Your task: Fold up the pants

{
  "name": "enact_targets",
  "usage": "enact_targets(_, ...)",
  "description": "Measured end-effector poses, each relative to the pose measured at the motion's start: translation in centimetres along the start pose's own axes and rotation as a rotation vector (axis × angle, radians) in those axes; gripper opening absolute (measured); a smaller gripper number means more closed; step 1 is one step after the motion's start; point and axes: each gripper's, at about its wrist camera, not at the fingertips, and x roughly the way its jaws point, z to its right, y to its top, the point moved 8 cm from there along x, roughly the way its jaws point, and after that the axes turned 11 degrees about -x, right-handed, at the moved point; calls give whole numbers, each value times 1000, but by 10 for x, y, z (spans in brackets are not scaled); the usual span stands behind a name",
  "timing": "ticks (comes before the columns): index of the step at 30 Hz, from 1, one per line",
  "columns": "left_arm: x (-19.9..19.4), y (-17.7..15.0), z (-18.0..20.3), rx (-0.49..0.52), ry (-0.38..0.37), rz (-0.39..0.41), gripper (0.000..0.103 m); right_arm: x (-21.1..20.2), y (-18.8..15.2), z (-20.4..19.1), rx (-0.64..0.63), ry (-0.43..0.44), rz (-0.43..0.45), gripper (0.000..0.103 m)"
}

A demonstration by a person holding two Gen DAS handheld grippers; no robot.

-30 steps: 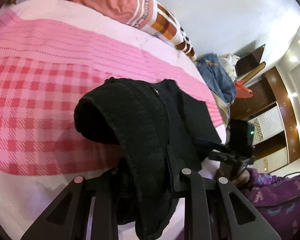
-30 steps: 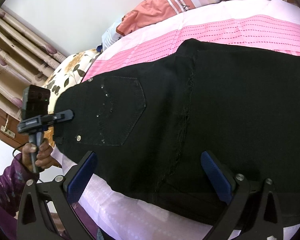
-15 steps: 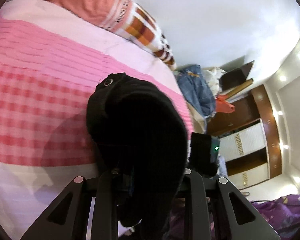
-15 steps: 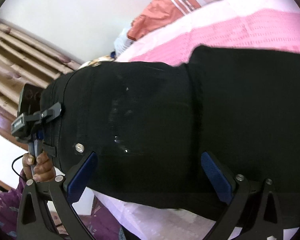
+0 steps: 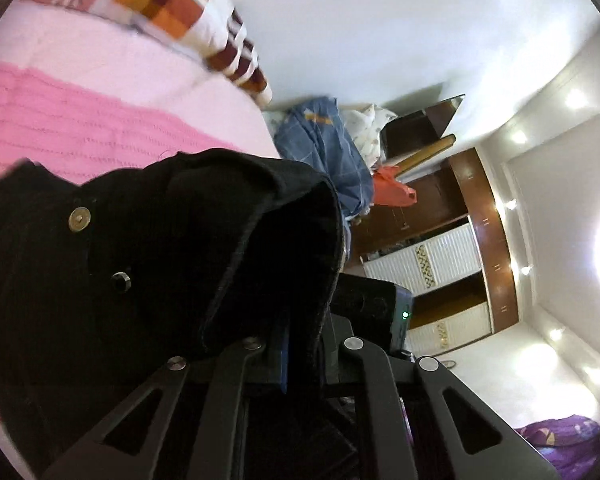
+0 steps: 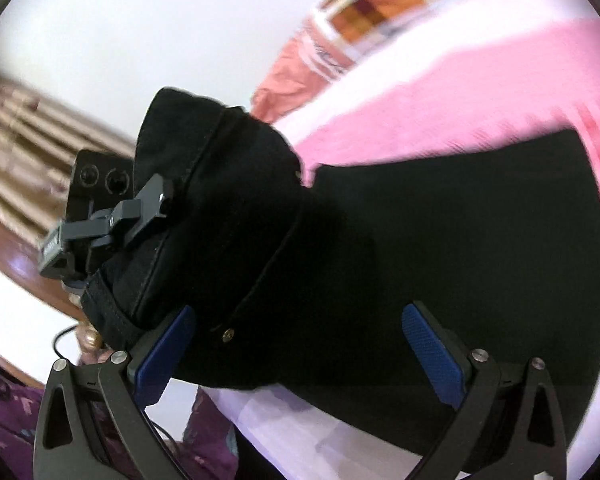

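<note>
Nearest to us, the left gripper (image 5: 300, 364) has its jaws pressed together on a fold of the black pants (image 5: 148, 264) at the waistband, where a metal button (image 5: 79, 219) shows. The lifted waist end bunches over that gripper; the rest of the garment lies spread on the bed (image 6: 440, 92). The right gripper (image 6: 300, 356) stands with jaws spread wide, blue pads (image 6: 430, 352) on either side of the cloth but pinching nothing.

We judge the fabric a heavy, denim-like weave: soft enough to drape, thick at seams and waistband, not slippery, not fragile. The waistband or a side seam offers the firmest hold; a single thin layer would likely slide out.

Further off, a pink checked bedspread (image 5: 80, 128) covers the bed, with an orange patterned pillow (image 5: 172, 4) at its head. Beyond lie a heap of blue cloth (image 5: 328, 148) and a wooden wardrobe (image 5: 472, 248). Nothing lies on the bedspread in the path of the fold.
</note>
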Motion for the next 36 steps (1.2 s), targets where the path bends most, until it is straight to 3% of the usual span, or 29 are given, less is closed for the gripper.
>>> enact_targets(1, 5, 0, -4, 7, 23, -1, 11, -4, 3, 6, 18, 9, 7, 103)
enact_targets(4, 7, -3, -12, -79, -28, -22, 27, -15, 6, 13, 45, 50, 20, 103)
enact_targets(6, 8, -4, -8, -58, -1, -45, 36, -22, 10, 13, 29, 52, 22, 103)
enact_targets(8, 15, -5, 2, -11, 35, -81, 55, -25, 17, 14, 41, 78, 21, 103)
enact_targets(12, 21, -6, 35, 99, 18, -88, 56, -27, 21, 22, 102, 120, 34, 103)
enact_targets(14, 17, 1, 49, 149, 30, -55, 60, -34, 22, 24, 139, 152, 60, 103)
enact_targets(17, 10, 8, 51, 158, 50, -31, 65, -39, 22, 25, 171, 179, 63, 103)
enact_targets(21, -5, 3, 28, 142, 125, -7, 72, -35, 15, 19, 135, 152, 21, 103)
enact_targets(24, -17, -13, 1, 107, 180, -3, 72, -15, 9, 11, 57, 72, -64, 103)
enact_targets(30, -42, -42, -47, -34, 209, 18, 72, 10, 13, 10, 30, 55, -104, 101)
enact_targets(32, -49, -47, -56, -62, 215, 33, 72, 17, 13, 11, 26, 52, -129, 72)
enact_targets(33, -53, -50, -61, -76, 220, 39, 72, 22, 12, 14, 28, 23, -159, 39)
enact_targets(34, -55, -51, -64, -85, 223, 44, 72, 27, 9, 21, 40, -11, -187, 24)
enact_targets(36, -59, -51, -69, -101, 229, 58, 72, 26, 8, 26, 79, -6, -179, 15)
